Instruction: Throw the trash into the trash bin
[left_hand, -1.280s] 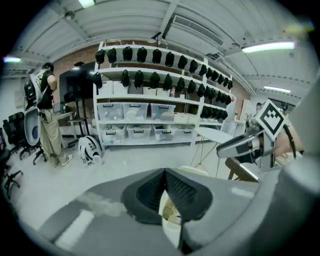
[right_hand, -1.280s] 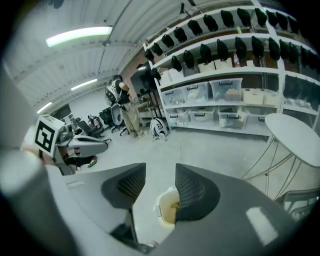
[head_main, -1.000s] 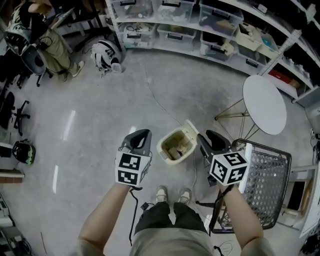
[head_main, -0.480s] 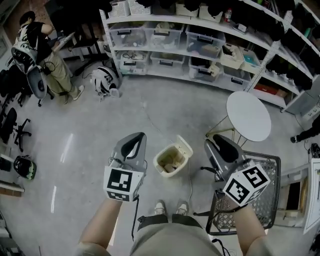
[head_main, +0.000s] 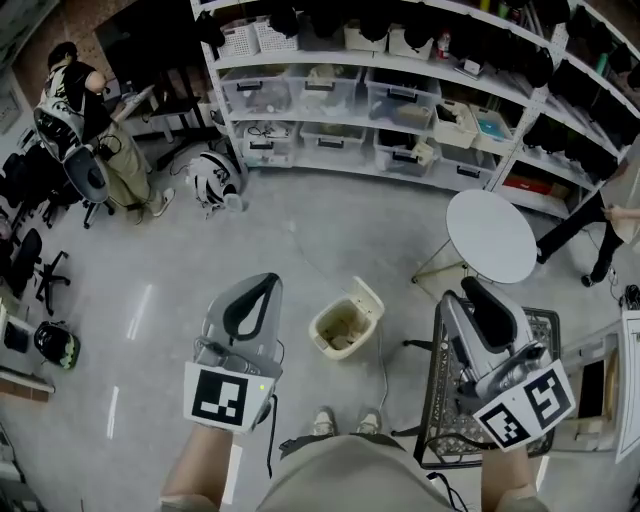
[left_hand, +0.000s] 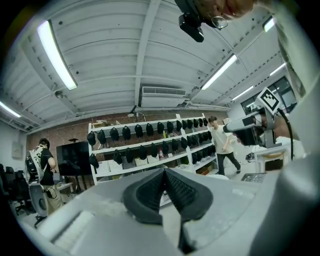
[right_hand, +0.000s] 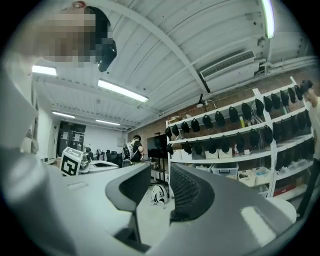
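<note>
Down on the grey floor just ahead of the person's shoes, the cream plastic trash bin (head_main: 368, 300) stands open with pale scraps of trash (head_main: 343, 330) inside. Either side of it, the grey left gripper (head_main: 262, 288) is pinched together and empty. The right gripper (head_main: 472, 292) is narrowly apart, its empty jaws having just been closing.

- The trash bin (head_main: 322, 322) looks like cream plastic with a matt finish.
- The floor (head_main: 330, 230) is smooth, grey and glossy, with streaks of reflected light.
- The round table (head_main: 490, 235) has a smooth white top on thin metal legs.
- The wire cart (head_main: 441, 385) on the right is metal mesh.
- The left gripper (left_hand: 164, 171) has a matt grey plastic shell; its pads (left_hand: 184, 192) are black and ribbed.
- The far storage boxes (head_main: 330, 90) are clear plastic.
</note>
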